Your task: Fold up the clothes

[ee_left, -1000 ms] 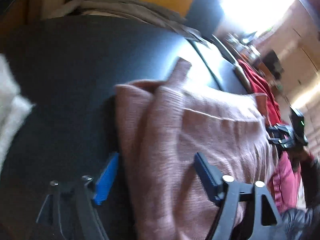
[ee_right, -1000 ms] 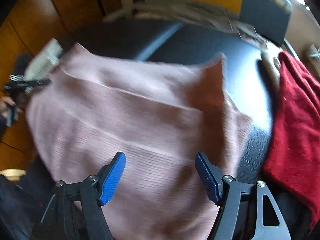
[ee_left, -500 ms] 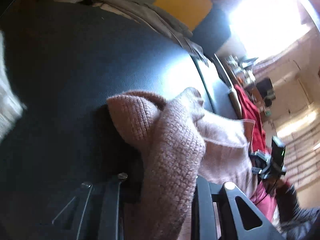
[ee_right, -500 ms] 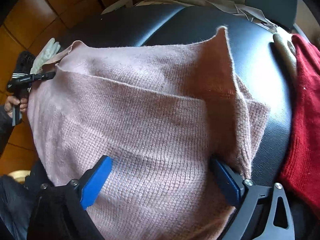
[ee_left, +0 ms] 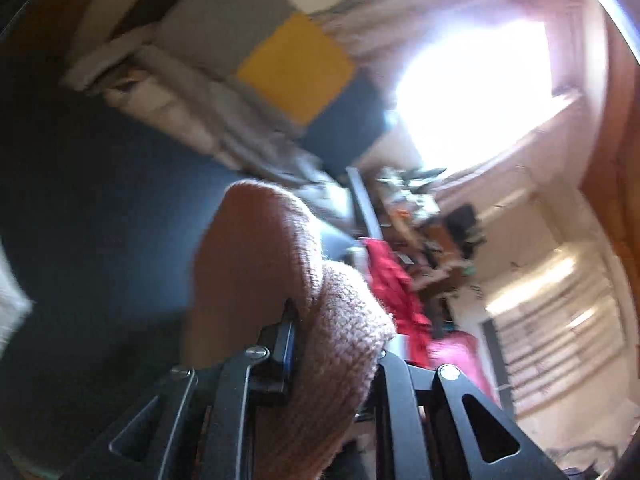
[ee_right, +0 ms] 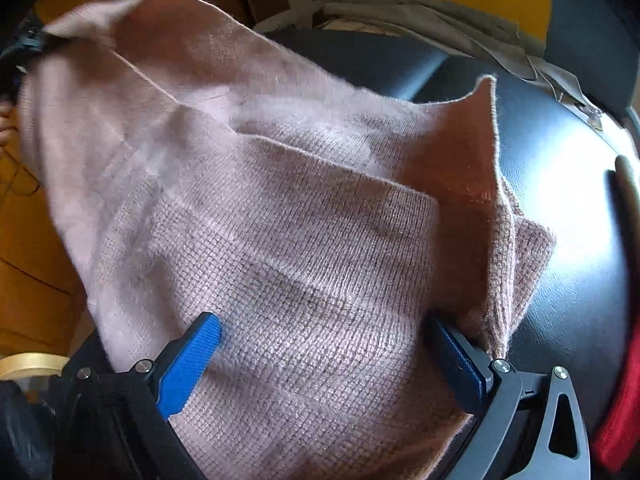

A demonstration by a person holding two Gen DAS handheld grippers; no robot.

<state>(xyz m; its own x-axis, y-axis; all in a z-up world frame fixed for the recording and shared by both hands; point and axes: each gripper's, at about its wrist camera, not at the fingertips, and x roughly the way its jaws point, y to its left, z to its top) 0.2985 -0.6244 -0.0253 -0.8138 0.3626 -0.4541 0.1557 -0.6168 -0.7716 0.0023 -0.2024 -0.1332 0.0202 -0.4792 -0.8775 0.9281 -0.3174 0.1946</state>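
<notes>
A dusty pink knit sweater (ee_right: 280,200) lies across a black table (ee_right: 560,208), partly folded, one corner standing up. My left gripper (ee_left: 334,354) is shut on a bunched edge of the pink sweater (ee_left: 320,320) and holds it lifted above the table (ee_left: 100,208). In the right wrist view the left gripper (ee_right: 28,46) shows at the far upper left, pulling that edge up. My right gripper (ee_right: 320,352) is open, its blue pads either side of the near part of the sweater, which lies between them.
A red garment (ee_right: 616,420) lies at the table's right edge; it also shows in the left wrist view (ee_left: 392,280). Grey cloth (ee_right: 440,20) is heaped at the far edge. A yellow and grey panel (ee_left: 296,68) stands behind. A white cloth (ee_left: 10,312) lies left.
My left gripper closed on the sweater's edge and has lifted it up off the table. My right gripper has moved lower and closer over the near part of the sweater, still open.
</notes>
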